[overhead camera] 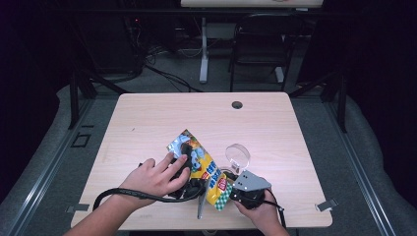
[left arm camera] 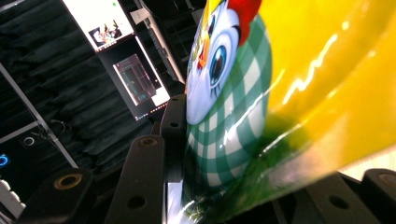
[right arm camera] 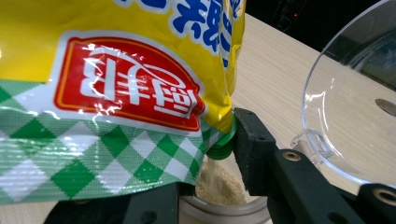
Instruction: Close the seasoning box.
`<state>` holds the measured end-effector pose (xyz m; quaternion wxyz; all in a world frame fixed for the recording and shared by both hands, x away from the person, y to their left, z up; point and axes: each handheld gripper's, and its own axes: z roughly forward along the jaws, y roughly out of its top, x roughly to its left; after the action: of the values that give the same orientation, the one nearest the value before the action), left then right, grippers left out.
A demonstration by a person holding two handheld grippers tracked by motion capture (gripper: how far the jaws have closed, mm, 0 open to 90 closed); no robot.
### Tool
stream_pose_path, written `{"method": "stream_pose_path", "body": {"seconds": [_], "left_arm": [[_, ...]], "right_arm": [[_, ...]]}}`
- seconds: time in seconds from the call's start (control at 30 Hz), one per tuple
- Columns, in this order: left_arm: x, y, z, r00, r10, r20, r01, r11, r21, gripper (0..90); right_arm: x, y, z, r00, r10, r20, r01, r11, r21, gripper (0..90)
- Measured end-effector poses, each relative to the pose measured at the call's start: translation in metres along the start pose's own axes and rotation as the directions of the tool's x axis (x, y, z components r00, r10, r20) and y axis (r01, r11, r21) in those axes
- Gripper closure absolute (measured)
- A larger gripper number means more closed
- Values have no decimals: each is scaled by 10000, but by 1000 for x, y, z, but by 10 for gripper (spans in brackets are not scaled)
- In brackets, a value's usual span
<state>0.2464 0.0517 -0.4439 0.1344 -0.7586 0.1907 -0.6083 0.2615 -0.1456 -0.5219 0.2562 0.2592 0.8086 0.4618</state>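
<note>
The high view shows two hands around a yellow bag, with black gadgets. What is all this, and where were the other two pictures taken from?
There is no robot here. A person holds a hand tool with two black jaws in each hand. The high view comes from a fixed camera above the table. The other two pictures come from small cameras riding on each tool, looking along its jaws.

The left gripper clamps the yellow bag and tips it. The right gripper seems to grip a clear jar whose lid stands flipped open. Beige powder falls from the bag's green spout into the jar.
</note>
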Motion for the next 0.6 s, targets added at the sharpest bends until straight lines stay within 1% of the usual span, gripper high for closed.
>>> {"method": "stream_pose_path", "body": {"seconds": [0.07, 0.1, 0.3, 0.33, 0.4, 0.47, 0.5, 0.53, 0.6], "left_arm": [[0, 0, 0, 10000, -57, 19, 57, 10000, -8, 670], [1, 0, 0, 10000, -2, -43, 2, 10000, -17, 670], [1, 0, -2, 10000, 30, -49, -30, 10000, 7, 672], [2, 0, -2, 9999, 136, -90, -136, 9999, 14, 672], [2, -1, -2, 10000, 38, -35, -37, 10000, 10, 672], [3, -1, -3, 10000, 68, -9, -68, 10000, 25, 672], [3, -1, -2, 10000, 9, -11, -9, 10000, -17, 673], [4, -1, -3, 9999, 74, -92, -74, 10000, -44, 673], [4, -1, -3, 9999, 59, -108, -60, 10000, -66, 673]], "right_arm": [[0, 0, 0, 10000, 13, -24, -13, 10000, -23, 710], [0, 0, 0, 10000, 22, -21, -22, 10000, -32, 710], [0, 0, 0, 10000, -14, -23, 14, 10000, -24, 710], [1, 0, 0, 10000, -6, -24, 6, 10000, -31, 710], [1, 0, 0, 10000, -4, -53, 4, 10000, -51, 710], [1, 1, 0, 10000, 24, -62, -24, 10000, -60, 710], [1, 1, -1, 9999, 61, -83, -62, 9999, -103, 710], [1, 1, -1, 10000, 38, -58, -39, 10000, -69, 710], [1, 1, -1, 10000, 56, -72, -57, 9999, -103, 710]]}}
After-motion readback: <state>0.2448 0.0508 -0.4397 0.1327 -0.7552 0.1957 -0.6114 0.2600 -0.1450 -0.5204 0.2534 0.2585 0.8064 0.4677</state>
